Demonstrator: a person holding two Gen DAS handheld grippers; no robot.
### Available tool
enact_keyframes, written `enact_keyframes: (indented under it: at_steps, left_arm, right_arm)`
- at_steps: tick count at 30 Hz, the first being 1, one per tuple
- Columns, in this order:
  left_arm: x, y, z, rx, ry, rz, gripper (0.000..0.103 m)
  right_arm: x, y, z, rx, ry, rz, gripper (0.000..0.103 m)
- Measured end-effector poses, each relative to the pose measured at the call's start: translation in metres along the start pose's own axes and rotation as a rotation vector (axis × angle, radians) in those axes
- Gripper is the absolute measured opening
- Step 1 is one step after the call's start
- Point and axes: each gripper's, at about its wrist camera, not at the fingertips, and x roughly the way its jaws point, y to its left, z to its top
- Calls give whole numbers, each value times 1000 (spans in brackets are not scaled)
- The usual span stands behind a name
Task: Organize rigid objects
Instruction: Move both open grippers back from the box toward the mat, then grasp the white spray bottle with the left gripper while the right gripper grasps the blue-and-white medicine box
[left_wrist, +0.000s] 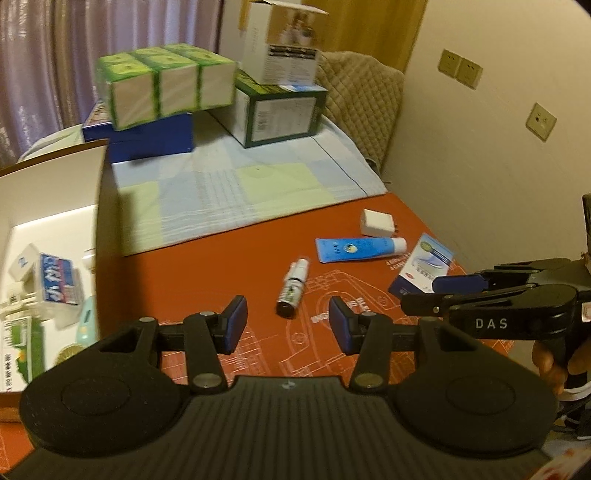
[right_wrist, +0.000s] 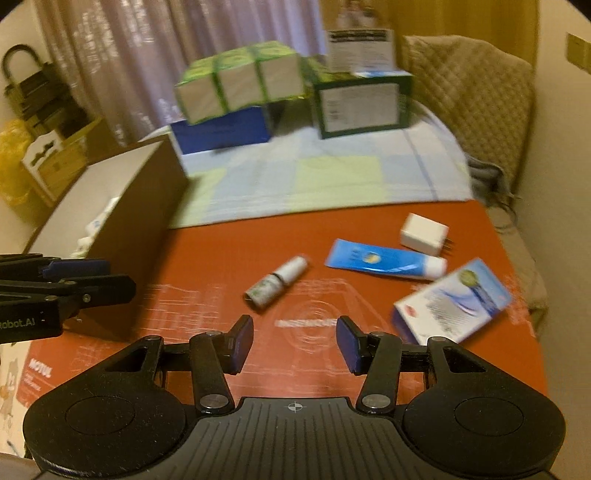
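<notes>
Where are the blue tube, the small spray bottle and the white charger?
blue tube (right_wrist: 373, 260), right wrist view, middle of body
spray bottle (right_wrist: 277, 282), right wrist view, mid-barrel
white charger (right_wrist: 423, 229), right wrist view, top face

Four loose items lie on the orange mat: one small white-capped spray bottle (right_wrist: 277, 282), one blue squeeze tube with a white cap (right_wrist: 384, 258), one white cube-shaped charger plug (right_wrist: 423, 229) and one flat blue-and-white carton (right_wrist: 452, 301). Behind stand three green-and-white boxes (left_wrist: 164, 83) in a row, one dark blue box (left_wrist: 147, 138), one green-edged white box (left_wrist: 280, 110) and one tall white carton (left_wrist: 280, 40).
</notes>
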Motion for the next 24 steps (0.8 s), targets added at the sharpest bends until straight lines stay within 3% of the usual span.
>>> enact_keyframes:
  at_steps: [7,14,24]
  left_arm:
    - [39,-21,8,40,54,-1,44]
    - [81,-25,12,58,116,27,44]
    - [136,-24,17,91,192,74,44]
  right_arm:
    - [1,-36,-2,78,20,-70,50]
    - [12,-72,-2,194,51,-173,71]
    - [49,-104,16,411,96,-236,74]
